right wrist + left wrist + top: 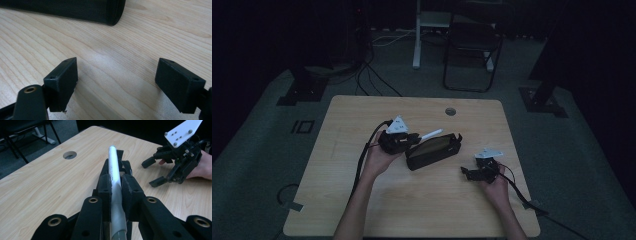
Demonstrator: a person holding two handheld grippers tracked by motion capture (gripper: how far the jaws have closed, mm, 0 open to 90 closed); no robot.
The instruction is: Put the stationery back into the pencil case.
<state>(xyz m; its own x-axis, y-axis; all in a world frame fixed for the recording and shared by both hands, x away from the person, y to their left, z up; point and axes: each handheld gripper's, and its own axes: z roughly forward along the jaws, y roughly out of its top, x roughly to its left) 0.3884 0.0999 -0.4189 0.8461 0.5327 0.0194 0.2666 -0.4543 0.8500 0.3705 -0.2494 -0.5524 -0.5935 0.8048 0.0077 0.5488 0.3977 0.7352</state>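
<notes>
You are pinching the white pen point(115, 182) in your left gripper point(406, 140) right by the open black case point(433, 151) on the bench point(412, 200), probably to drop it in next, while your right gripper point(116, 83) is waiting spread wide and empty.

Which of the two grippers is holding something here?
The left gripper: it is shut on a white pen, near the black pouch. The right gripper is open and holds nothing, with bare table between its jaws.
</notes>
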